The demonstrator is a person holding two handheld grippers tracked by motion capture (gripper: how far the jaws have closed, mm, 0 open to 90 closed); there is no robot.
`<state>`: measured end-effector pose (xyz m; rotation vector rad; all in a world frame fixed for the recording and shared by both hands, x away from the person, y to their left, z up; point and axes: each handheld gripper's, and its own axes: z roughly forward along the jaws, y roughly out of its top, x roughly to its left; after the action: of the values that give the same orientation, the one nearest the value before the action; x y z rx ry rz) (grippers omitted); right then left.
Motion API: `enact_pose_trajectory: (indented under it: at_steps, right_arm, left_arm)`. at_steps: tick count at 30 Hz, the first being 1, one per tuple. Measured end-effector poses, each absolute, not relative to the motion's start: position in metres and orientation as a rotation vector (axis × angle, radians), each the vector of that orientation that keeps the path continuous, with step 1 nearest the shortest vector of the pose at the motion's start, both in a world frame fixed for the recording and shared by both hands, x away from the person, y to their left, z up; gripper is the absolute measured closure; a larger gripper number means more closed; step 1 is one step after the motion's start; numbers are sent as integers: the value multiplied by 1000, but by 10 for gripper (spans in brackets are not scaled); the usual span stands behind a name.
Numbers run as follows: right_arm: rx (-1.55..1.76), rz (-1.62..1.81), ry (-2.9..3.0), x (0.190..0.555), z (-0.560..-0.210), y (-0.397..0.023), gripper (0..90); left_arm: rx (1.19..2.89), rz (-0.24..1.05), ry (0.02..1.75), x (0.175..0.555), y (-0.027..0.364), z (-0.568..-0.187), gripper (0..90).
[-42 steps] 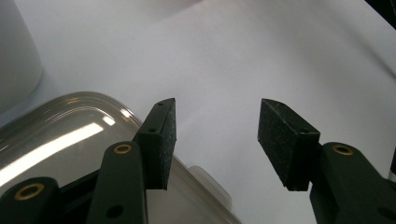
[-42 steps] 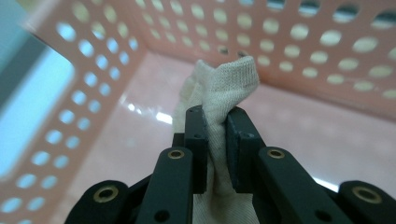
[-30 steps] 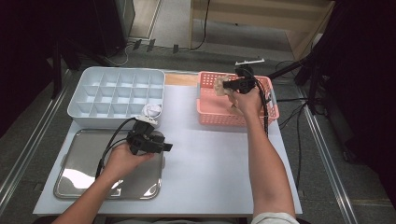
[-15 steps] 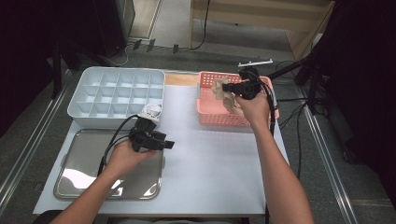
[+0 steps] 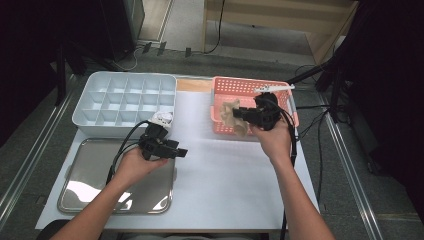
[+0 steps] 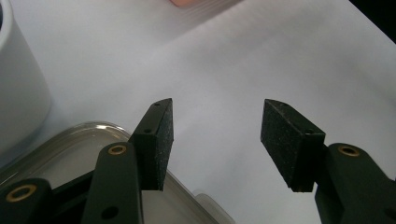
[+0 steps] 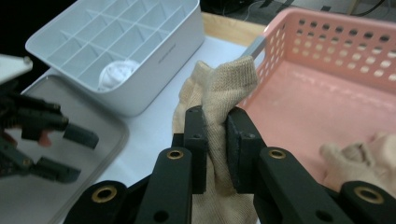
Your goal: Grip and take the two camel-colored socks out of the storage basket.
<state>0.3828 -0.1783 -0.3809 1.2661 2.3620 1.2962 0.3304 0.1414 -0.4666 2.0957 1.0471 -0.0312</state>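
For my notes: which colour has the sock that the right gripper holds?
The sock is plain beige, clearest in the right gripper view.

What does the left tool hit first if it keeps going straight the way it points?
Probably nothing soon: the left tool, jaws open and empty, points across the bare white mat. Far along that line sits the pink basket, though depth is hard to judge.

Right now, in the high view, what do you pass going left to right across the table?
Metal tray → left gripper → beige sock held in the right gripper → pink basket.
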Motion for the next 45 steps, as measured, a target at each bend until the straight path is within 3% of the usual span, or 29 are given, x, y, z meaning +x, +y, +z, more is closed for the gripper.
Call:
enact_pose_trajectory:
  at_steps: [19, 45]
  right_arm:
    - [1266, 1217, 2457, 353, -445, -164, 804]
    - [1259, 1078, 2564, 367, -508, -126, 770]
  left_arm:
    - [2089, -11, 1040, 332, 145, -466, 450]
    - [2083, 8, 1048, 323, 151, -468, 442]
